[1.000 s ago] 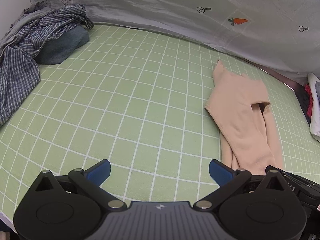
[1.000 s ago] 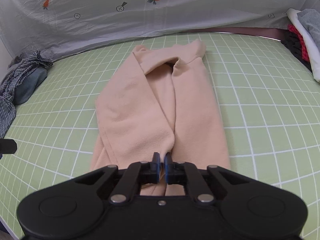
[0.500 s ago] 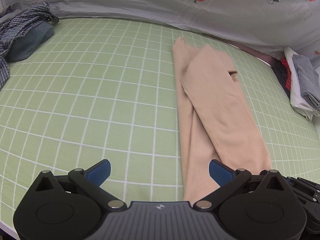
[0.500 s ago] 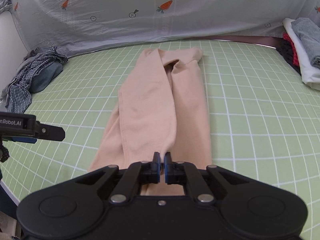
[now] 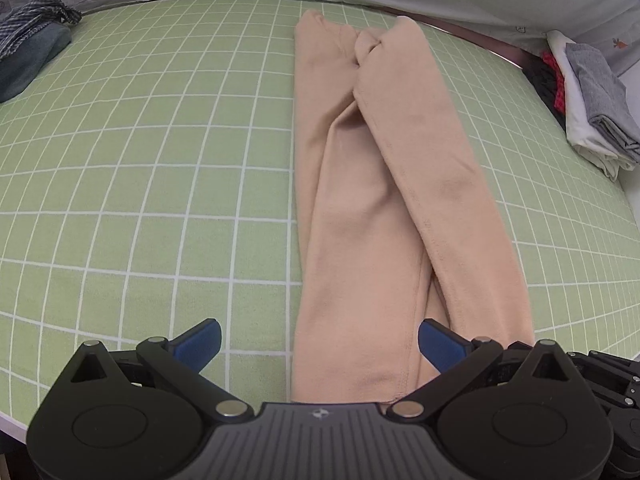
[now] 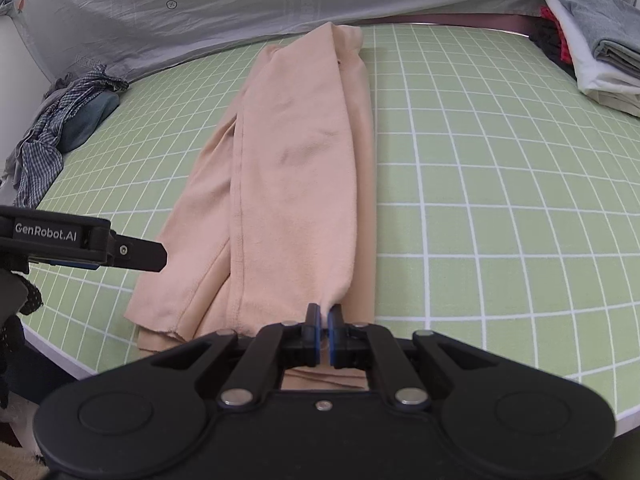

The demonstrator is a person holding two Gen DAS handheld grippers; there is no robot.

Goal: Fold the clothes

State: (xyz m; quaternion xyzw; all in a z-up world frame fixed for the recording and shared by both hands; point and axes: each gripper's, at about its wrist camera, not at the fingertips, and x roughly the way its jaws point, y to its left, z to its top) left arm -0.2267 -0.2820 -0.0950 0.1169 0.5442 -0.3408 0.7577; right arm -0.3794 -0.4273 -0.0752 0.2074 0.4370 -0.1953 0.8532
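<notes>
Carrot-print grey sheet (image 6: 240, 4) hangs behind the green checked mat (image 6: 500, 200)

The left claw (image 5: 320, 340) angles steeply downward, its blue pads (image 5: 198, 342) spread wide with nothing pinched between them. The right claw (image 6: 324, 318) also tilts down, its pads pressed together on cloth (image 6: 296, 168).
</notes>
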